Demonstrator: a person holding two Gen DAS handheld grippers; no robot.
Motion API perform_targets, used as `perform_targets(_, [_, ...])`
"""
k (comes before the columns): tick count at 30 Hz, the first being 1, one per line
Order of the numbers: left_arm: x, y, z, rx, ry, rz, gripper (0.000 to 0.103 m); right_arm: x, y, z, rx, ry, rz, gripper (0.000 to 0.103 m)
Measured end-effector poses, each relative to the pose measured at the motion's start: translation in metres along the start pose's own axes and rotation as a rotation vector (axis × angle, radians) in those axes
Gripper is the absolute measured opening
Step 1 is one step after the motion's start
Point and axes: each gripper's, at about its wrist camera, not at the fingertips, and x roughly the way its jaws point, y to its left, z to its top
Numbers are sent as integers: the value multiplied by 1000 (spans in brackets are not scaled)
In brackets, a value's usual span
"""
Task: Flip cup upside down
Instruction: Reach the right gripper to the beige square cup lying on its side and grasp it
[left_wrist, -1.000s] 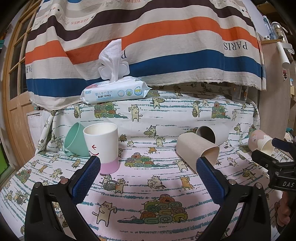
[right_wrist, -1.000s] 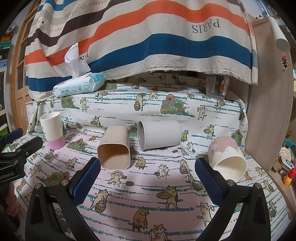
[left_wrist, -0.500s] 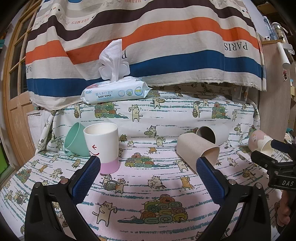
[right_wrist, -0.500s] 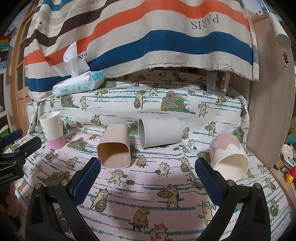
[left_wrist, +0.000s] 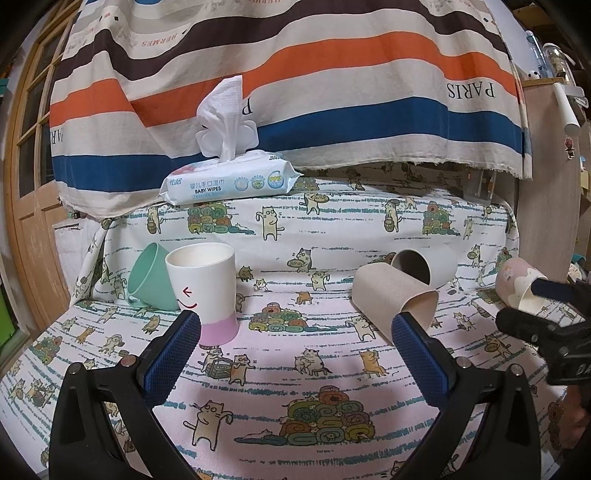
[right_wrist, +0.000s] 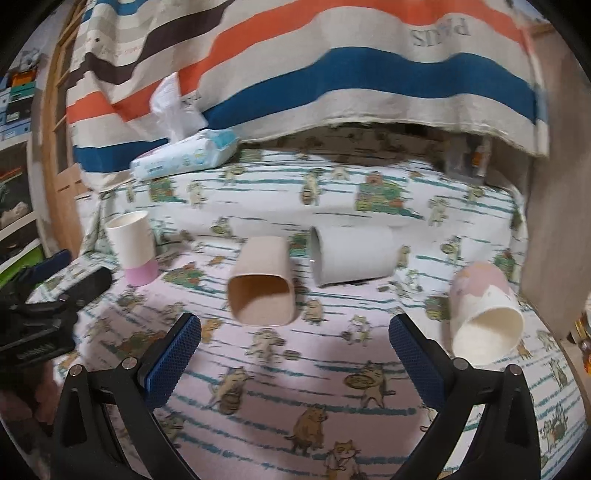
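Ahead and to the left of the left hand-held gripper (left_wrist: 295, 325), a white cup with a pink base (left_wrist: 205, 291) is standing upright on the cat-print cloth (left_wrist: 295, 369), mouth up, a red smile and arrow printed on its side. A mint-green cup (left_wrist: 151, 282) is leaning tilted just behind it, on its left. Ahead and to the right of that gripper, a beige square-mouthed cup (left_wrist: 393, 299) is lying on its side, with a grey cup (left_wrist: 424, 267) lying just behind it. Further right, a pink-and-cream cup (left_wrist: 517, 286) is lying tipped over, partly hidden by the right hand-held gripper (left_wrist: 546, 306) reaching in from that edge.

Seen from the right hand-held gripper (right_wrist: 295, 326), the beige cup (right_wrist: 262, 286) is lying straight ahead with its mouth facing the camera, the grey one (right_wrist: 352, 254) behind it, and the pink-and-cream cup (right_wrist: 484, 310) lying ahead to the right, just outside the right finger, mouth toward the camera. This view is blurred.

Both hand-held grippers are hovering above the cloth with fingers spread wide, gripping nothing. A pack of baby wipes (left_wrist: 229, 181) is sitting on the raised ledge beyond.
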Motion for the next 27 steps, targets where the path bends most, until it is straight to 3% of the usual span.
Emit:
perform_targets(5, [1,-1,0,0,3,6,103,3,13,28,-28,36,58,103])
perform_targets(13, [0,1,0,-9,4,10,103,73,18,73,27,272,147,103])
perform_targets(18, [2,3,0,-13,18,24,103,128,14,79,95,428,133,99])
perform_targets(27, [6,3,0,-14,42,34,103,211,15,68,163,624,74,96])
